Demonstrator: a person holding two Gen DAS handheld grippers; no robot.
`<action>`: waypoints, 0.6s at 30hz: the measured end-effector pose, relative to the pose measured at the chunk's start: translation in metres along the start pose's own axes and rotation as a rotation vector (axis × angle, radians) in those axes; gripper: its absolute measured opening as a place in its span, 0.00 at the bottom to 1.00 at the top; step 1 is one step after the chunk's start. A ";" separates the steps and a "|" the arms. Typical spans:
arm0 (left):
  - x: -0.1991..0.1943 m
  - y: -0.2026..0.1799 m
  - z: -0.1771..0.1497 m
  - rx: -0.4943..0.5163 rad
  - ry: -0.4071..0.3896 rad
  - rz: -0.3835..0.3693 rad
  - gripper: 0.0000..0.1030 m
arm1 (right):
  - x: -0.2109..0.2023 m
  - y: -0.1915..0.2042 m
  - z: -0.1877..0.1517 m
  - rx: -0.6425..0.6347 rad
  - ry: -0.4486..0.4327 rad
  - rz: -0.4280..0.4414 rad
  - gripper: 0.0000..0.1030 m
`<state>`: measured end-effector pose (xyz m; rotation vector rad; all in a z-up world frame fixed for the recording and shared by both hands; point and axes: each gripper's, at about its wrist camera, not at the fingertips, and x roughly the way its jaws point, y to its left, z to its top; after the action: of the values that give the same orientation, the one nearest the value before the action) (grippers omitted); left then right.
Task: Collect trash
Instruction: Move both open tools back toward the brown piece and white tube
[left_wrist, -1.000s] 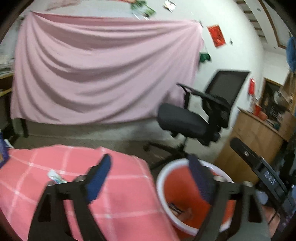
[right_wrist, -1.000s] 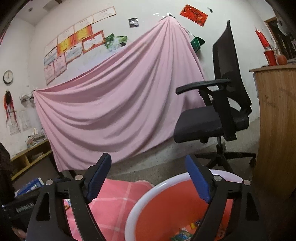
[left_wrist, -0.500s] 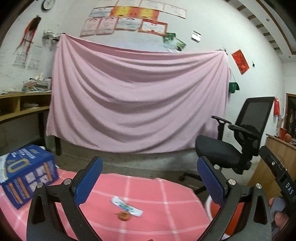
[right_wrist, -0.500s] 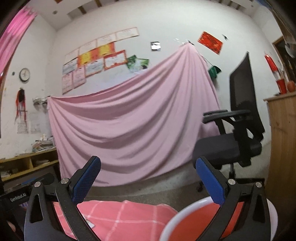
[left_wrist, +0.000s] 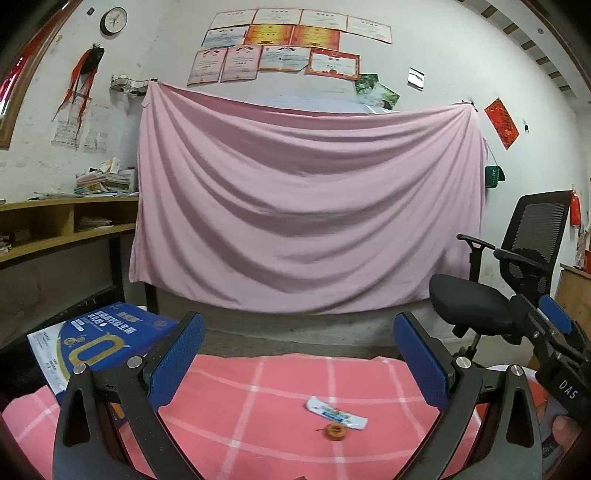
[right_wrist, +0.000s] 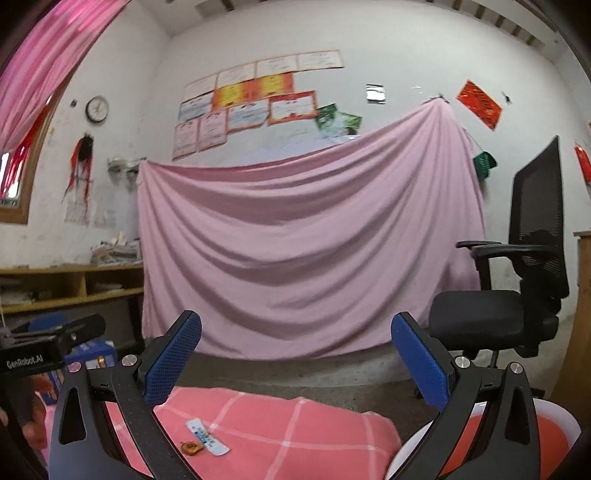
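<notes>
A white and blue wrapper (left_wrist: 337, 412) (right_wrist: 207, 438) lies on the pink checked tablecloth (left_wrist: 258, 398) (right_wrist: 288, 432), with a small round orange scrap (left_wrist: 335, 432) (right_wrist: 192, 448) just in front of it. My left gripper (left_wrist: 298, 357) hangs open above the cloth, the wrapper low between its fingers and further off. My right gripper (right_wrist: 295, 360) is wide open and holds nothing; the wrapper lies below its left finger. The red basin with a white rim (right_wrist: 554, 432) sits at the lower right, behind the right finger. The right gripper's blue pad (left_wrist: 554, 319) shows at the left view's right edge.
A blue box (left_wrist: 110, 339) stands on the cloth at the left. A black office chair (left_wrist: 498, 291) (right_wrist: 517, 295) is at the right, a wooden counter (left_wrist: 574, 291) beyond it. A pink sheet (left_wrist: 306, 210) hangs on the back wall, wooden shelves (left_wrist: 55, 225) at left.
Both views have swung left, from the red basin and chair toward the cloth with the wrapper and the blue box. The right gripper's jaws have spread a little wider.
</notes>
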<state>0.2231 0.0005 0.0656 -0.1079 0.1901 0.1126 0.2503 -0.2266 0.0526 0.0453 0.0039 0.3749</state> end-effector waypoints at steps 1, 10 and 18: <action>0.001 0.004 -0.002 0.001 0.002 0.003 0.97 | 0.004 0.004 -0.002 -0.011 0.012 0.006 1.00; 0.015 0.035 -0.025 -0.013 0.117 0.050 0.97 | 0.038 0.023 -0.026 -0.081 0.184 0.033 1.00; 0.041 0.038 -0.040 -0.029 0.304 0.027 0.97 | 0.084 0.037 -0.059 -0.121 0.494 0.135 0.78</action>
<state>0.2514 0.0373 0.0149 -0.1518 0.4937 0.1255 0.3140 -0.1587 -0.0039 -0.1685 0.4677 0.5134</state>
